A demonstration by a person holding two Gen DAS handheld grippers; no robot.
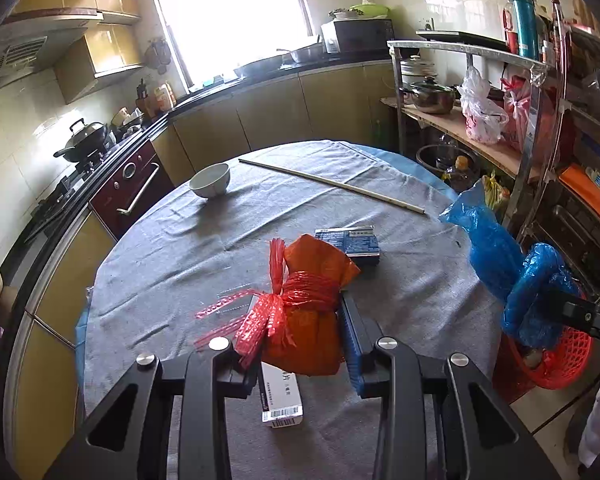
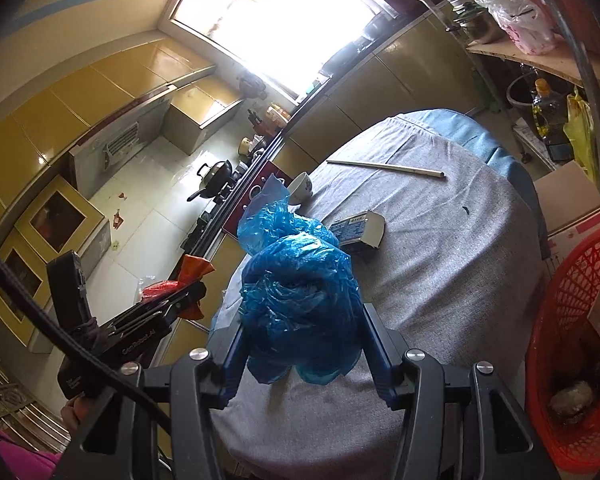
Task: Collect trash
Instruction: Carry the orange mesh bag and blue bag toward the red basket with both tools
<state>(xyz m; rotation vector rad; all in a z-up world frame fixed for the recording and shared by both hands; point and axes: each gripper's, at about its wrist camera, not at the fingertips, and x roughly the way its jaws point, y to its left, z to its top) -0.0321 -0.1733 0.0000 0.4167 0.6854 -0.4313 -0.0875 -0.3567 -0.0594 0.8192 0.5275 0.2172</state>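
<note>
The round table [image 1: 172, 264] wears a grey cloth over a blue one. Off its right edge stands a red mesh basket [image 2: 564, 320]; in it lie a dark crumpled lump, a greyish wad and a flat card-like piece, all too blurred to name.

The blue bag [image 2: 300, 304], thin crinkled plastic bunched into a loose ball with a tail rising from its top, is clenched in the right gripper [image 2: 304, 360] above the table's right part, near the basket. In the left wrist view the blue bag [image 1: 496, 256] hangs over the table's right edge, just above the basket.

The orange bag [image 1: 312, 300], bound round the middle with red plastic ribbon whose loose ends fan out, is grasped by the left gripper [image 1: 300, 364] over the table's near middle. A white box [image 1: 280, 396] with a barcode lies on the cloth under it.

A blue-printed box [image 1: 350, 242] lies near the middle. A white bowl [image 1: 210, 181] sits toward the far left edge, and a stick [image 1: 332, 186] lies across the far side.
</note>
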